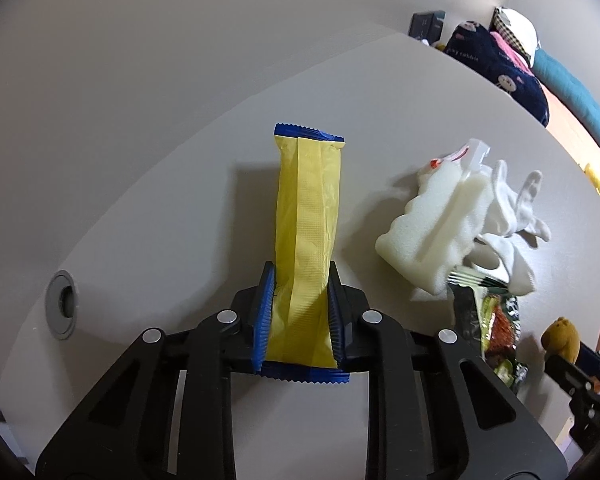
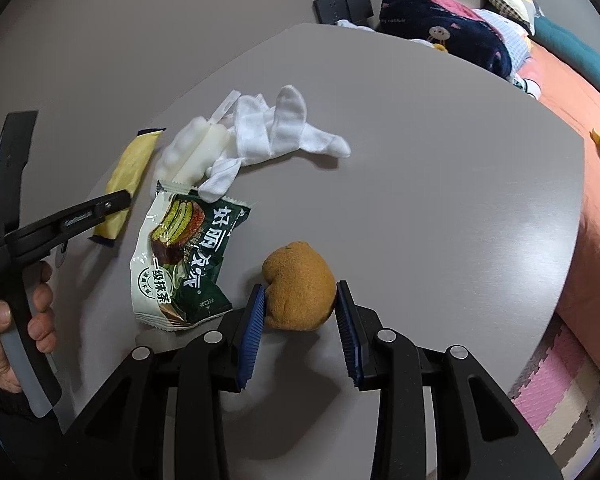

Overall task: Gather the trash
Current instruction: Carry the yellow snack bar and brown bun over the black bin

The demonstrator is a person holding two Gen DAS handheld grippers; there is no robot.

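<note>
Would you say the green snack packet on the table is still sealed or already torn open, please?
Torn open. In the right wrist view the green snack packet lies flat and crumpled on the table, its dark green end ragged and gaping. Whether anything remains inside cannot be told.

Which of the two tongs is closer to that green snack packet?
Right, I think. The right tongs straddle the brown lump right beside the green snack packet; the left tongs sit farther off, around the yellow wrapper.

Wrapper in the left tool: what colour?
Yellow wrapper with blue serrated ends; clearest in the left wrist view.
</note>
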